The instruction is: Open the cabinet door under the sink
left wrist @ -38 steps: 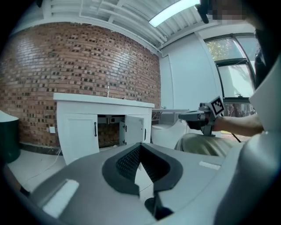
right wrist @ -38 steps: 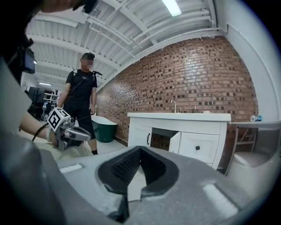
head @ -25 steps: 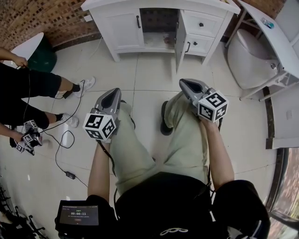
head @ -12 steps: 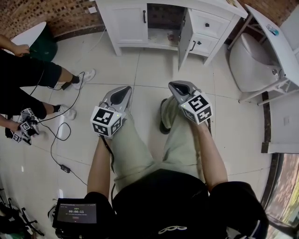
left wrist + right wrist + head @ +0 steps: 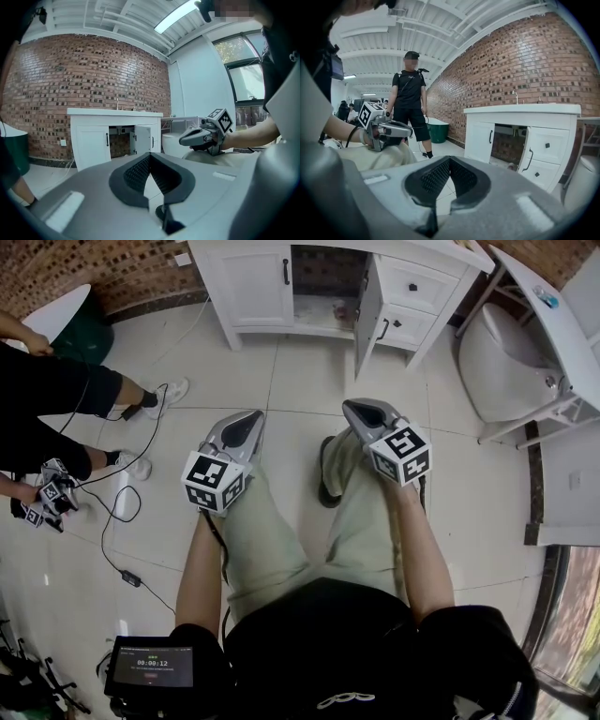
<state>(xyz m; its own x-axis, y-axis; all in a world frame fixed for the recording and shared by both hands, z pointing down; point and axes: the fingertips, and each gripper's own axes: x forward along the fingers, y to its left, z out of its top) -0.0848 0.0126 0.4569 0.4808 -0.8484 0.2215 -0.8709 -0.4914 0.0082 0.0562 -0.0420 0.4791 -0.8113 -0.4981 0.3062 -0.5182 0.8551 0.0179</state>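
— Entry one, cabinet door [image 5: 367, 304]: condition?
— Upper centre of the head view, swung out edge-on from the white cabinet [image 5: 217, 296], dark compartment exposed beside it. The left-hand door [image 5: 258, 287] is closed. I'd judge the opening done, with nothing obviously left.
— Entry two, the tongs?
— Left gripper [image 5: 249, 418], right gripper [image 5: 358, 409]: mid-frame over the person's legs [image 5: 281, 521], jaws closed together on each, nothing held. The door sits well apart, higher in frame, roughly where both point

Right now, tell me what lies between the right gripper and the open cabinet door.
Only bare floor tiles separate the right gripper and cabinet door; head view shows it.
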